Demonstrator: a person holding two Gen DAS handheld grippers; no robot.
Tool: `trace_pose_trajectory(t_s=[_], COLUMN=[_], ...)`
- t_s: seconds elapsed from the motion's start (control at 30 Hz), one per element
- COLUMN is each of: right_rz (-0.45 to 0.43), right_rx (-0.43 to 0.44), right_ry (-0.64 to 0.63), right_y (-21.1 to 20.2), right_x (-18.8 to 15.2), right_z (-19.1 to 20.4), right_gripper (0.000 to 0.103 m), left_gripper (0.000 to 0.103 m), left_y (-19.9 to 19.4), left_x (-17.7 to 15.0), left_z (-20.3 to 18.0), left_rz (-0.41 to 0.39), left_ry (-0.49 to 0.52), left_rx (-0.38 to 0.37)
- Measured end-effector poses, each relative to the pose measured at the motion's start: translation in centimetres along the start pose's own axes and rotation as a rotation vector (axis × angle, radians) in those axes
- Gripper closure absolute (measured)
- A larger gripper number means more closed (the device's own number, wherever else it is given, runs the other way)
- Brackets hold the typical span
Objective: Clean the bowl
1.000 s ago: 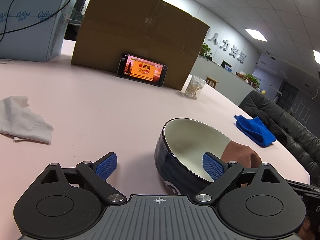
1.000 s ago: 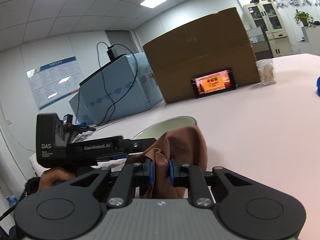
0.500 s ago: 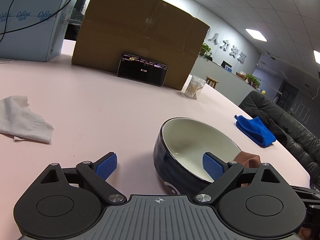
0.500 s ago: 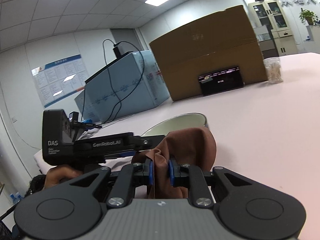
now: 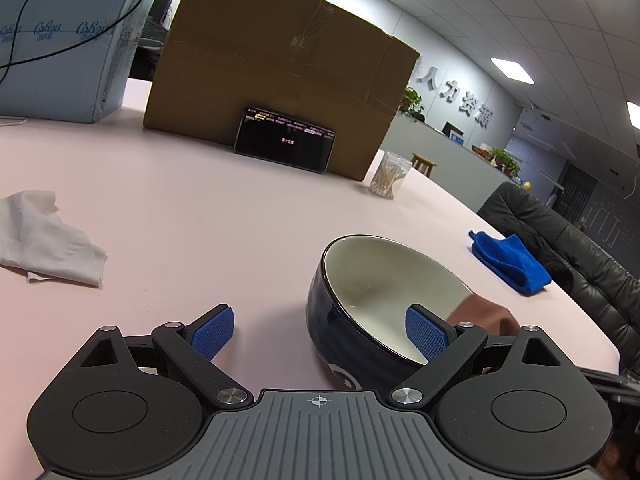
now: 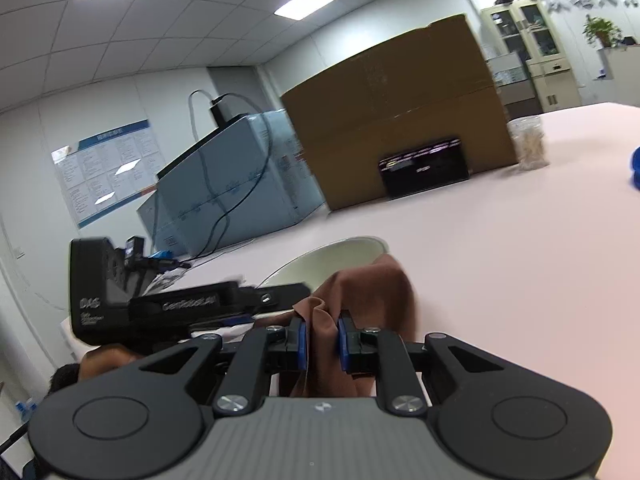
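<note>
Bowl (image 5: 372,304) sits tilted on the pink table (image 5: 200,208), right near your grippers | your left gripper (image 5: 320,330) spreads wide, one pad inside the rim, one outside | your right gripper (image 6: 322,338) pinches the brown cloth (image 6: 360,296) at the bowl's rim

Bright, even light from ceiling panels (image 5: 511,71); soft shadows on pink table (image 5: 208,216). Left wrist view sharp. Right wrist view motion-blurred throughout. Strong fisheye bending at edges.
</note>
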State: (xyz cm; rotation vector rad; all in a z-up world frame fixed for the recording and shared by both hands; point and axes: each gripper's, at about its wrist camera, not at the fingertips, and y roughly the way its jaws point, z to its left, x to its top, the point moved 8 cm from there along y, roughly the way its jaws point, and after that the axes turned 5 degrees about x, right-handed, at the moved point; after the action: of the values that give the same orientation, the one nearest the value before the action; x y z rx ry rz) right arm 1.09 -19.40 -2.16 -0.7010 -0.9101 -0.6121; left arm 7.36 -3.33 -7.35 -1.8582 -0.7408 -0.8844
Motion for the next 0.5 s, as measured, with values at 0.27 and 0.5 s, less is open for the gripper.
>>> trace_pose_trajectory(t_s=[0.27, 0.5], right_rz=[0.034, -0.018], right_rx=[0.045, -0.036], right_ry=[-0.04, -0.027], right_y=[0.7, -0.7], right_x=[-0.4, 0.4], right_z=[1.6, -0.1], right_gripper=[0.085, 0.085], left_gripper=[0.008, 0.008], left_y=[0.0, 0.0], left_x=[-0.1, -0.1], left_z=[0.0, 0.0], left_rz=[-0.001, -0.001], left_ry=[0.001, 0.0], left_rx=[-0.001, -0.001])
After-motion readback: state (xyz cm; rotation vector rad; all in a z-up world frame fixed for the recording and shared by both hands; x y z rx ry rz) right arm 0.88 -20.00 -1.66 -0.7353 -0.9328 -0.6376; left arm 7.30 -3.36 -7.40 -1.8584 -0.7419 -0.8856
